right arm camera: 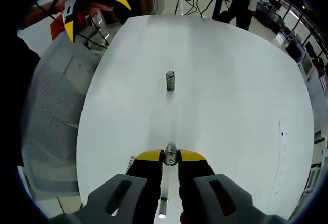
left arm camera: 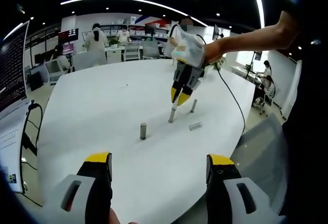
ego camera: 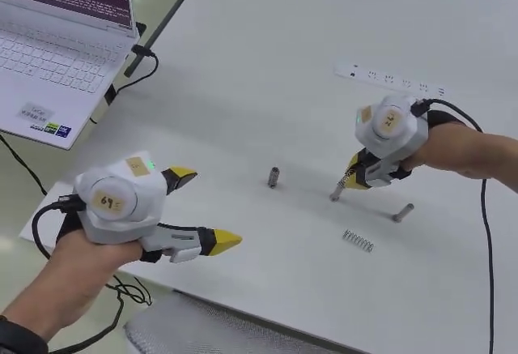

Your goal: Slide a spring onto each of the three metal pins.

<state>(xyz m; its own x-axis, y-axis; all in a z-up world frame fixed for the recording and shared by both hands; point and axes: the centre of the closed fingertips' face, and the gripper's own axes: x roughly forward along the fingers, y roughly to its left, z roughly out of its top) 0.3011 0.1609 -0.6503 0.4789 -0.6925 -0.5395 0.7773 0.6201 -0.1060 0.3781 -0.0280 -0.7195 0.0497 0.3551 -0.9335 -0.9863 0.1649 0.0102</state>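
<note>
Laptop [ego camera: 57, 46] upper left. Left gripper [ego camera: 206, 208] lower left, jaws spread, nothing held. Standing pin [ego camera: 273, 177] mid-frame, coils around it. Right gripper [ego camera: 354, 177] centre-right, clenched on a spring [right arm camera: 170, 155] above tilted pin [ego camera: 337, 194]. Loose spring [ego camera: 357, 240] below it, lying pin [ego camera: 402, 212] just right.

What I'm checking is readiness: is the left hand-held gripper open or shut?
Open: the left hand-held gripper shows its yellow tips wide apart in its own view, nothing between them.
</note>
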